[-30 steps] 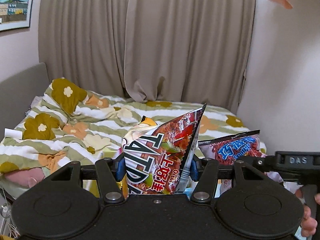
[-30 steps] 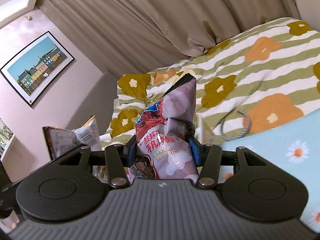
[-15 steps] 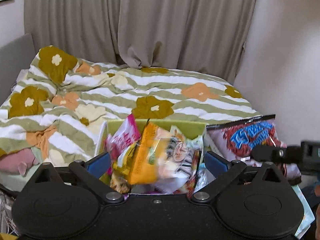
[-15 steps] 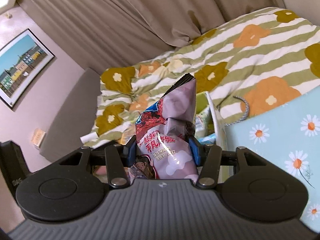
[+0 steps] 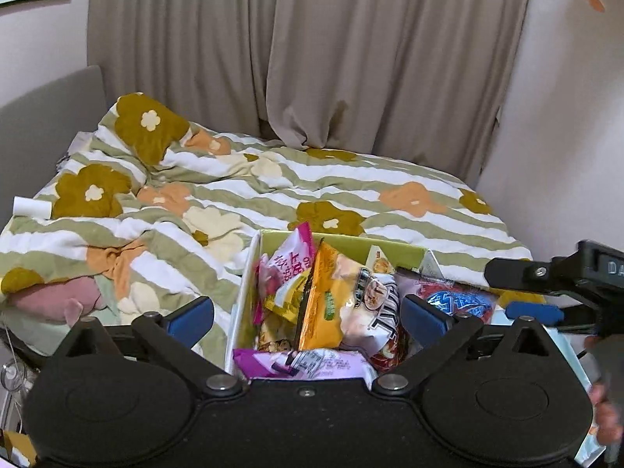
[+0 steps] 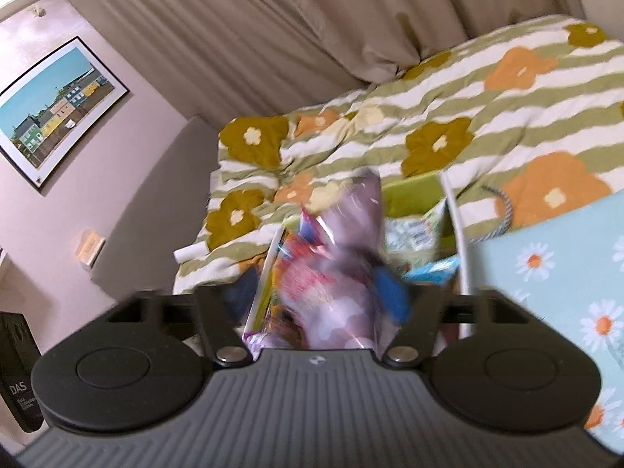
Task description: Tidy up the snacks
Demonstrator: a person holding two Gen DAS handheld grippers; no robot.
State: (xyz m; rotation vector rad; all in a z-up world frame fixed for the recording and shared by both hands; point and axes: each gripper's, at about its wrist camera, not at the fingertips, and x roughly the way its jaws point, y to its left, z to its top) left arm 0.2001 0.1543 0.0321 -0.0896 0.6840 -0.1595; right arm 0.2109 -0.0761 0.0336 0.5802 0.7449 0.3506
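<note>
Snacks: assorted packets stand packed in a green-lined box (image 5: 394, 247) set against the flowered quilt (image 5: 234, 195) of a bed. Contents seen from the left wrist: pink packet (image 5: 290, 261) at the back, orange packet (image 5: 331, 312) beside it, purple packet (image 5: 304, 362) lying at the near edge. Left gripper (image 5: 308, 318): blue fingers (image 5: 191, 318) spread wide on either side of the box, holding nothing. Right gripper (image 6: 316, 296): view blurred; a lilac packet (image 6: 343, 273) sits between its blue fingers (image 6: 392, 296), above the box, but whether they clamp it or stand apart I cannot tell. Light-blue daisy-print surface (image 6: 553, 273) just beside the box. Beige curtain (image 5: 312, 58) behind the bed; framed picture (image 6: 54, 113) on the wall.
</note>
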